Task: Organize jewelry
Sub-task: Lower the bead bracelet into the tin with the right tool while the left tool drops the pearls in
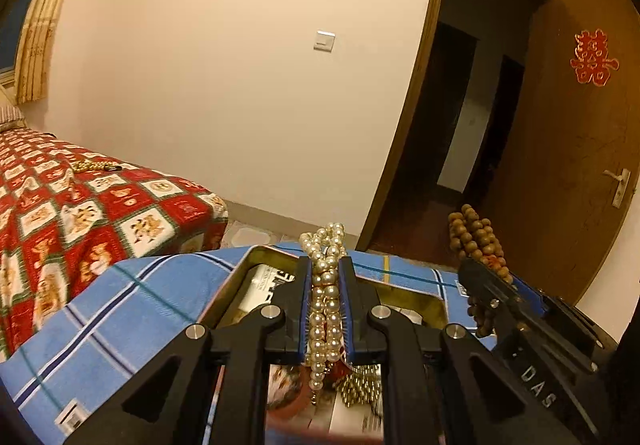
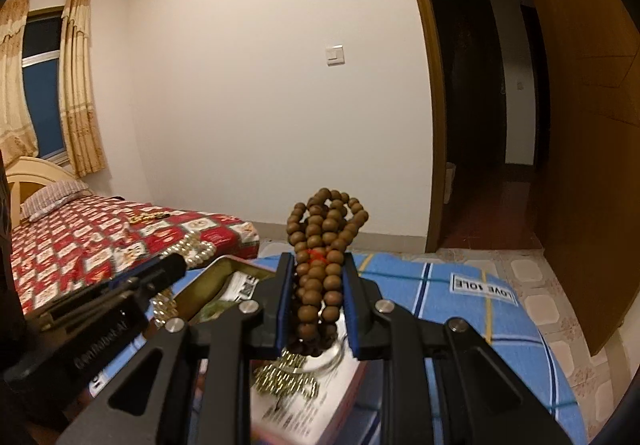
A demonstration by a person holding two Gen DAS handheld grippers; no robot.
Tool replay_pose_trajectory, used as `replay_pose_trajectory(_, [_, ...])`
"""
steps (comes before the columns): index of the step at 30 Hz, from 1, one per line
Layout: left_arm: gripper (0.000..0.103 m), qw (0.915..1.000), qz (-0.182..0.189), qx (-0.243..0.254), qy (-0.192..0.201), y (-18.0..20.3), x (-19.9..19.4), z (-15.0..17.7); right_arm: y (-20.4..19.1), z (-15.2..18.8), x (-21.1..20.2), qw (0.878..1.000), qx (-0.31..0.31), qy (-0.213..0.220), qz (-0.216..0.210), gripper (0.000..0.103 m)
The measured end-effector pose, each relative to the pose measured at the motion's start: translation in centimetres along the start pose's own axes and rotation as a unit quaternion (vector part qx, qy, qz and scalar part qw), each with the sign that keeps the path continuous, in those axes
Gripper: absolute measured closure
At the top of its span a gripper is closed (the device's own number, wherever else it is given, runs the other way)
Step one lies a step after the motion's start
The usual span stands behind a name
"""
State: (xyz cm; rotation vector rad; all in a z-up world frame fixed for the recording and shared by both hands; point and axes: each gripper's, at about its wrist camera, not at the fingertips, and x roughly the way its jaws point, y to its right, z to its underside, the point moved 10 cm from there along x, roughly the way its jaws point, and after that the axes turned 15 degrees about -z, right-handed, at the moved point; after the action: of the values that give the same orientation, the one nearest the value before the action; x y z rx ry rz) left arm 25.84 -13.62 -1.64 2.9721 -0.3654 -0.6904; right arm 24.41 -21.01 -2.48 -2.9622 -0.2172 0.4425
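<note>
In the left wrist view we see our left gripper (image 1: 325, 265) clamped on a bunched pearl necklace (image 1: 326, 285), its strands standing up past the fingertips and trailing down between the jaws. Under it lies an open metal box (image 1: 256, 265) on a blue plaid cloth (image 1: 120, 305); the cloth's far edge runs from nine to three o'clock, just beyond the box rim. At nine o'clock the bed (image 1: 80, 213) with its red patterned cover ends in a corner, with a strip of bare floor between it and the cloth. At two o'clock the doorway (image 1: 460, 125) stands open and dark. At three o'clock our right gripper (image 1: 480, 269) enters, with wooden beads (image 1: 476, 233) above it. A small gold piece (image 1: 96, 166) on the bed is too far off to identify. The box's contents are mostly hidden by the jaws; gold beads (image 1: 358, 389) below are blurred.

In the right wrist view our right gripper (image 2: 316, 265) is closed on the wooden beads (image 2: 324, 245), a red thread showing among them. The cloth (image 2: 440, 285) curves away at three o'clock to tiled floor (image 2: 560, 305). At nine o'clock the left gripper (image 2: 176, 263) is blurred, with pearls (image 2: 196, 249) beside it. The box (image 2: 220, 269) is largely covered; its printed papers are unreadable.
</note>
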Motion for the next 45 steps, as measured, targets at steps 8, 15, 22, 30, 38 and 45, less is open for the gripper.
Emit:
replay_pose_trajectory(8, [0.091, 0.9996, -0.013, 0.024, -0.011, 1.5, 2.6, 0.4, 1.8, 1.2, 2.0, 1.0, 0.012, -0.021, 0.006, 0.077])
replay_pose_trajectory(15, [0.091, 0.9986, -0.02, 0.034, -0.033, 1.9, 3.9, 1.6, 2.9, 1.7, 3.7, 0.998, 0.025, -0.052, 0.001, 0.077])
replay_pose_trajectory(22, [0.091, 0.9957, -0.037, 0.039, -0.075, 1.3, 5.8, 3.3, 3.5, 3.3, 4.8, 0.995, 0.039, -0.095, -0.007, 0.077])
replay_pose_trajectory(30, [0.091, 0.9929, -0.042, 0.035, -0.106, 0.9, 6.7, 4.3, 3.7, 4.7, 5.6, 0.99, 0.044, -0.135, -0.011, 0.078])
replay_pose_trajectory(38, [0.091, 0.9916, -0.048, 0.029, -0.117, 0.4, 6.9, 4.6, 3.0, 5.0, 5.8, 0.988, 0.039, -0.144, -0.025, 0.078])
replay_pose_trajectory(45, [0.091, 0.991, -0.058, 0.031, -0.117, 0.1, 6.9, 4.5, 2.0, 5.5, 5.9, 0.985, 0.055, -0.154, -0.056, 0.078])
